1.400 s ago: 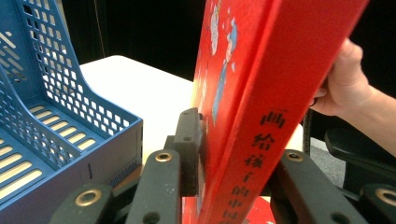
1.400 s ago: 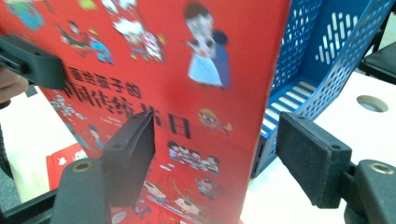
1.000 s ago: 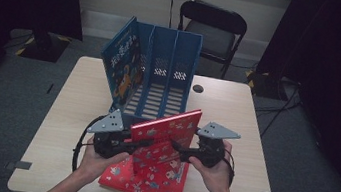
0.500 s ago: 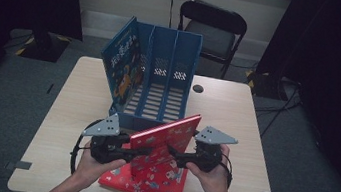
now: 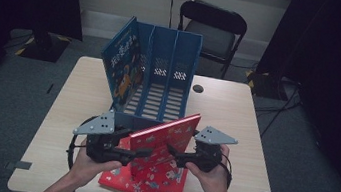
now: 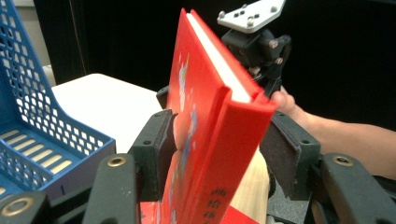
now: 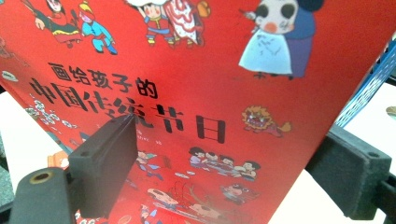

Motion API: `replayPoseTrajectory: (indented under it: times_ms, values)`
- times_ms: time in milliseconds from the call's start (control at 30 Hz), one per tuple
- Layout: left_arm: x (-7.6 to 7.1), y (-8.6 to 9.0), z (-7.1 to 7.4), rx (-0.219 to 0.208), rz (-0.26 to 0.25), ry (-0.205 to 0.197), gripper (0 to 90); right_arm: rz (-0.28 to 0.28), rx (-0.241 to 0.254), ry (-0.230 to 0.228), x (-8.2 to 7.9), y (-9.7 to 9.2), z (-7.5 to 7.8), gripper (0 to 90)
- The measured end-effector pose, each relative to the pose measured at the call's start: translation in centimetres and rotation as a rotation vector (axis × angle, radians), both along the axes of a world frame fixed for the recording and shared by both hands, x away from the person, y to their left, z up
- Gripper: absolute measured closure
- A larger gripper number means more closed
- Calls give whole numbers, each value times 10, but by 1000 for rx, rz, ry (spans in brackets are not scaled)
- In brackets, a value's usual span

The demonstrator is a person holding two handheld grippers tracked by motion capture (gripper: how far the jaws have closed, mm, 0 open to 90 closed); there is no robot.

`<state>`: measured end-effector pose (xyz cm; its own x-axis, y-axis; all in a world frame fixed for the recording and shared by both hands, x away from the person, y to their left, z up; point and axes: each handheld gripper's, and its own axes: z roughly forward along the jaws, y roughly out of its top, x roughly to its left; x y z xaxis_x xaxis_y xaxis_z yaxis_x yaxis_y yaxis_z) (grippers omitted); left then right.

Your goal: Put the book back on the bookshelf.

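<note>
The left gripper (image 5: pixel 142 153) has just been opening: its black padded jaws stand apart with the spine of the upright red book (image 5: pixel 164 143) between them, one pad close to the cover, the other clear of it. To its right the book stands tilted, a glossy hardcover with a cartoon cover, over a second red book (image 5: pixel 145 186) lying flat. The right gripper (image 5: pixel 173 153) clamps the book's far edge. Behind both stands a perforated blue plastic file rack (image 5: pixel 161 74) on the pale wooden table (image 5: pixel 236 115).
</note>
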<state>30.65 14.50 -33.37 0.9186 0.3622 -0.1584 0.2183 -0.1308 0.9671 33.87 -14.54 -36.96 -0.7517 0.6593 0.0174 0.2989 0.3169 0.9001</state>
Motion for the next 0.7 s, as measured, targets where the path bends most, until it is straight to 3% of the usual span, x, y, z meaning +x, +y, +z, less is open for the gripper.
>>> replayPoseTrajectory:
  times_ms: [133,400,633,700]
  values:
    - [-1,6,10,-6,12,1,410,0,-2,-2,0,0,0,135]
    - [-2,29,27,-74,38,-9,384,1,-7,-4,0,-1,0,137]
    - [3,47,30,-119,82,-3,376,-4,-11,-5,0,0,-1,138]
    - [7,49,27,-103,106,8,376,-2,-9,-4,0,0,-1,139]
